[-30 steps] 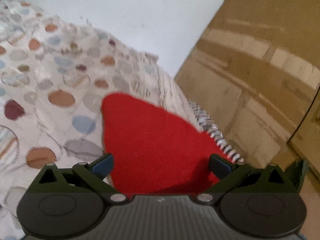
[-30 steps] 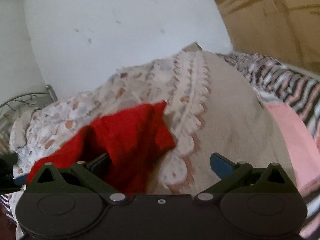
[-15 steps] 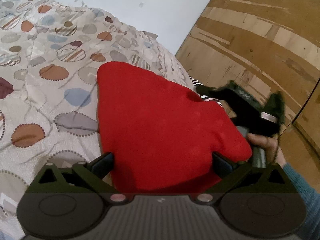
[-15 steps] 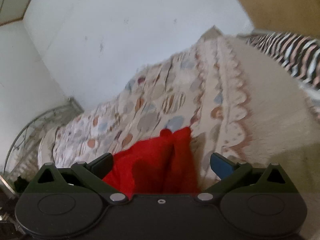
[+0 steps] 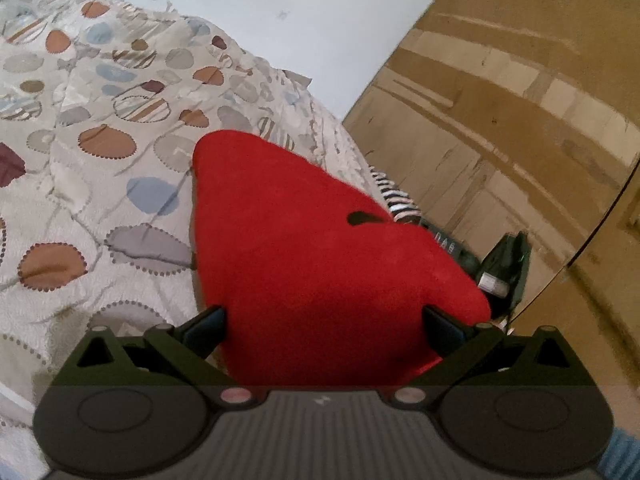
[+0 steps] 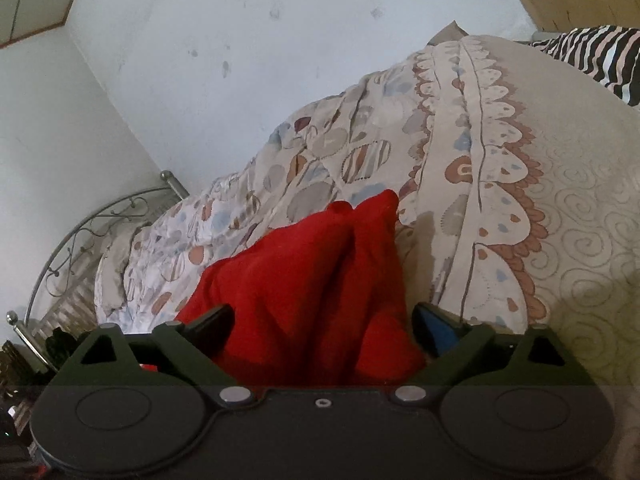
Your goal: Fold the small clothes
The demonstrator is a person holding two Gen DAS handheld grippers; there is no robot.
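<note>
Right gripper (image 6: 322,326) wide, closing around red cloth (image 6: 304,280), left gripper (image 5: 324,326) spread over it.

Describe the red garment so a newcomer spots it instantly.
Start at the bed with the spotted bedspread filling the left wrist view. On it, near the wooden wall, lies the red garment. It is the only plain, solid-red thing; its neighbours are patterned.

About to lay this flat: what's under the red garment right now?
The red garment lies on the patterned bedspread, which shows all around it. A striped cloth peeks out at its far edge. What lies directly beneath it is covered.
</note>
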